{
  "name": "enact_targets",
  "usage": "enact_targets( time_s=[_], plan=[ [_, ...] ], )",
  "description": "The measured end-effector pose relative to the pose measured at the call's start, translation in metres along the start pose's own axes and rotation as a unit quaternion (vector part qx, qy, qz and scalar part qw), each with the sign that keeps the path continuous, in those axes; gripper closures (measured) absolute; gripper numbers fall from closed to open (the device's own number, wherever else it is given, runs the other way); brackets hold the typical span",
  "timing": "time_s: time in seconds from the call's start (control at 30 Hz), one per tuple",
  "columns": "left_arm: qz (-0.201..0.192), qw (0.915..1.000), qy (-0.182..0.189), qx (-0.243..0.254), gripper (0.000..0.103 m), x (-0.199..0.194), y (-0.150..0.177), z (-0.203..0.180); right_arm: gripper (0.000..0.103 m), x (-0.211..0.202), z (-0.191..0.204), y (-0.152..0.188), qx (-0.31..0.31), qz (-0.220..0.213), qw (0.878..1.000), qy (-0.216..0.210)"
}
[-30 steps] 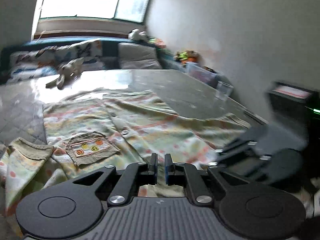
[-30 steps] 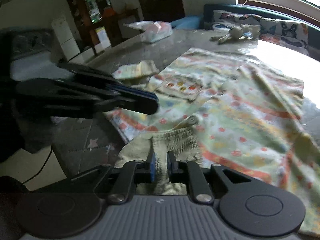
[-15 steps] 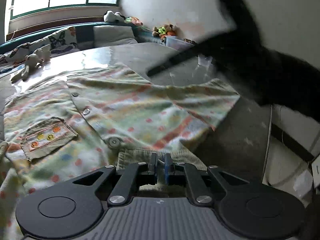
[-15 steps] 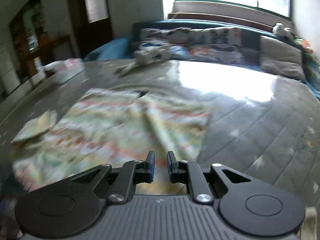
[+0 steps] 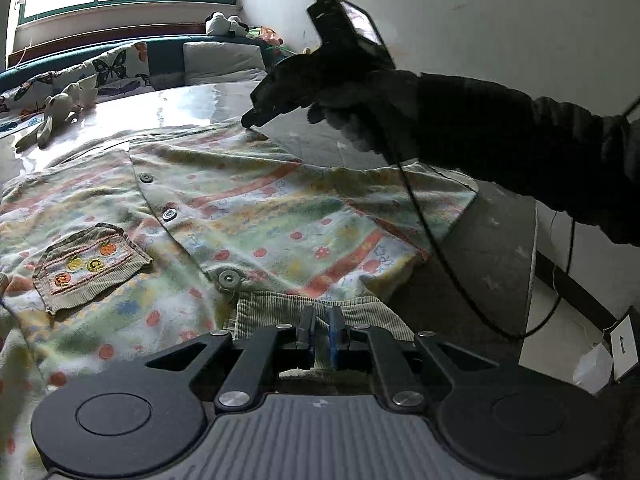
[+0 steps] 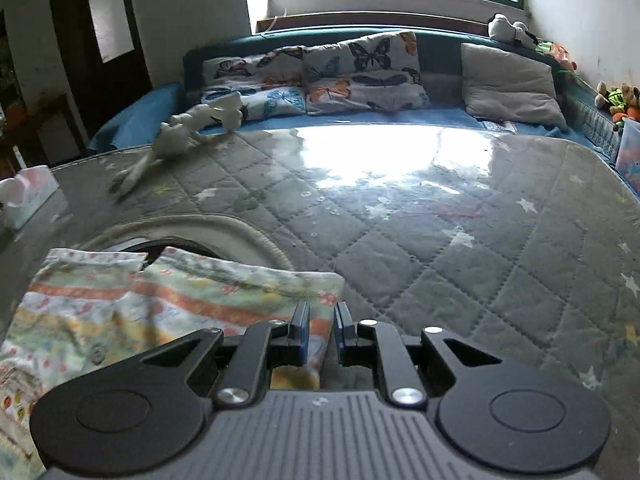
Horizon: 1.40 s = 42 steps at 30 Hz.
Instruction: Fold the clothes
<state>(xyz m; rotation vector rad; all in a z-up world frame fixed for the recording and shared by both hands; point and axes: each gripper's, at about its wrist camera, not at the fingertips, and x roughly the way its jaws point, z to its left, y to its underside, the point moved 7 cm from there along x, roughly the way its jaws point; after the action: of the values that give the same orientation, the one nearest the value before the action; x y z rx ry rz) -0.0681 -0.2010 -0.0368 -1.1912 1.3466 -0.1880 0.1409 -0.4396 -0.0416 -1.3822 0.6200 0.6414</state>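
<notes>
Left wrist view showed the left gripper (image 5: pixel 320 330) fingers pinching the cardigan (image 5: pixel 256 208) hem, anchoring it; the right gripper (image 6: pixel 321 330) fingers stood slightly parted at the shoulder corner, ready to grasp.

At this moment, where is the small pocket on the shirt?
In the left wrist view the pocket is at the left, on the shirt, beside the row of buttons and ahead-left of the left gripper.
</notes>
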Motion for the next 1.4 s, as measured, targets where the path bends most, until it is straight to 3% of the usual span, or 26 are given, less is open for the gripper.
enact_targets(
  time_s=[0.23,0.5,0.7,0.8,0.83,0.93,1.03,1.13,1.23,1.4],
  plan=[
    [0.002,1.0000,0.007,-0.001,0.095,0.000,0.000,0.001,0.101,0.009,0.002,-0.006,-0.011,-0.006,1.000,0.014],
    [0.000,1.0000,0.008,-0.001,0.095,0.000,0.002,0.000,0.099,0.013,0.002,-0.011,-0.023,-0.018,0.999,0.037],
    [-0.014,0.9998,-0.017,-0.003,0.088,-0.013,-0.002,0.006,0.094,-0.019,0.008,-0.014,-0.029,-0.031,0.999,0.020],
    [-0.035,0.9978,-0.055,-0.010,0.068,-0.030,-0.007,0.018,0.079,-0.038,0.021,-0.005,-0.047,-0.031,0.998,-0.002],
    [-0.042,0.9961,-0.077,-0.013,0.065,-0.035,-0.009,0.025,0.070,-0.045,0.028,0.002,-0.054,-0.031,0.998,-0.010],
    [-0.058,0.9869,-0.149,-0.022,0.064,-0.051,-0.014,0.050,0.069,-0.063,0.047,0.021,-0.073,-0.030,0.996,-0.034],
    [-0.064,0.9678,-0.241,-0.034,0.064,-0.062,-0.016,0.082,0.069,-0.079,0.066,0.044,-0.081,-0.026,0.995,-0.060],
    [-0.063,0.9506,-0.299,-0.056,0.064,-0.071,-0.013,0.110,0.069,-0.090,0.079,0.062,-0.088,-0.025,0.993,-0.070],
    [-0.051,0.9424,-0.327,-0.051,0.064,-0.071,-0.009,0.125,0.065,-0.096,0.086,0.077,-0.096,-0.021,0.992,-0.075],
    [-0.026,0.9434,-0.329,-0.036,0.066,-0.059,-0.004,0.133,0.064,-0.093,0.087,0.095,-0.093,-0.008,0.993,-0.072]
  ],
)
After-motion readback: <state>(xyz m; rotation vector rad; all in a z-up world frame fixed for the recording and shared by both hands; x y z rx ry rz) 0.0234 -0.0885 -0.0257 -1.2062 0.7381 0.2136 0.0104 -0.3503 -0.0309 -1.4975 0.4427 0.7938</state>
